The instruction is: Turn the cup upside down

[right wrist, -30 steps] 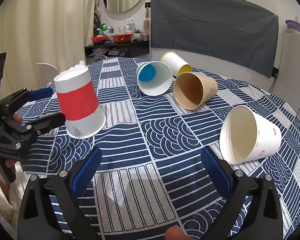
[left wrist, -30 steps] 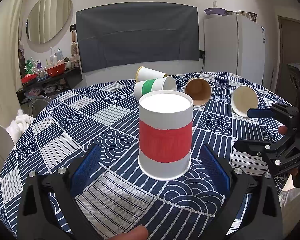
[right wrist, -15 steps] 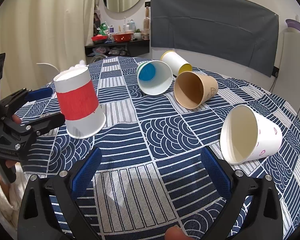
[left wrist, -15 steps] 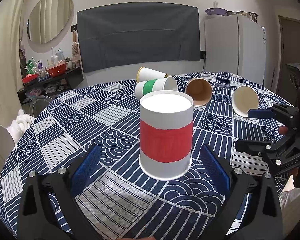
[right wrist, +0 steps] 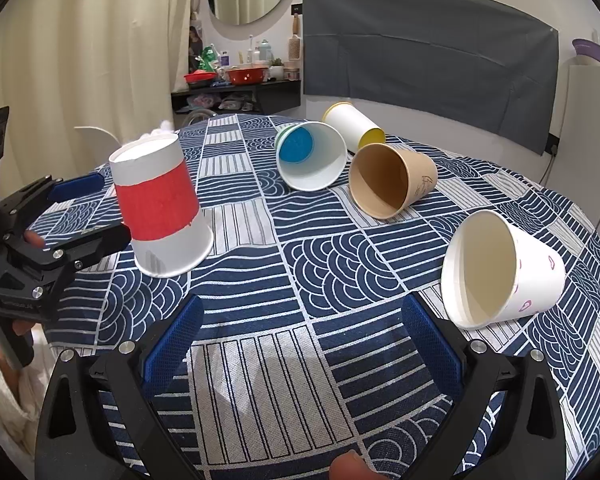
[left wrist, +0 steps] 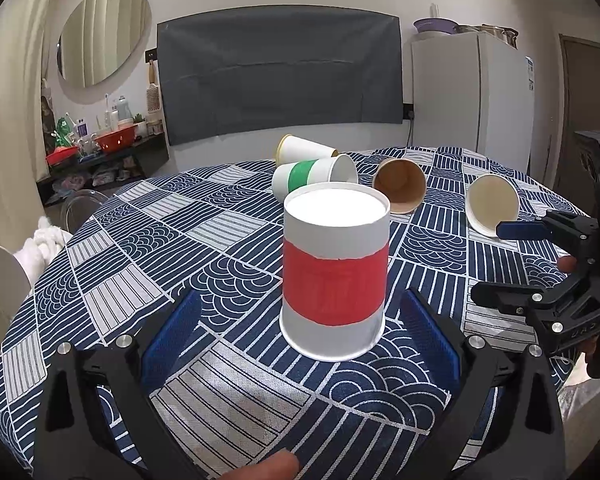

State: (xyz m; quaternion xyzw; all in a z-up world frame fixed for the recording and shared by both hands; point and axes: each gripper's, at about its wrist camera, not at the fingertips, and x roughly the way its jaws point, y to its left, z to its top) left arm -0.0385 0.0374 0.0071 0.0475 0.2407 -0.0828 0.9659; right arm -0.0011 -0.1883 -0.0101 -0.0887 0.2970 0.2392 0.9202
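Observation:
A white cup with a red band (left wrist: pixel 334 276) stands upside down on the patterned tablecloth, rim down; it also shows in the right wrist view (right wrist: pixel 160 204). My left gripper (left wrist: pixel 300 340) is open and empty, its blue pads just in front of the cup on either side, not touching. My right gripper (right wrist: pixel 300 340) is open and empty over the table's near part. A white cup with pink marks (right wrist: pixel 500 268) lies on its side just ahead of the right finger.
Other cups lie on their sides further back: a green-banded one (left wrist: pixel 312 178), a brown one (right wrist: pixel 392 180), a yellow-rimmed one (right wrist: pixel 352 124). The round table (right wrist: pixel 260 380) drops off at its edges. A fridge (left wrist: pixel 468 92) and a cluttered shelf (left wrist: pixel 100 148) stand behind.
Almost nothing moved. The left gripper has drifted slightly back from the red-banded cup. The right gripper is still.

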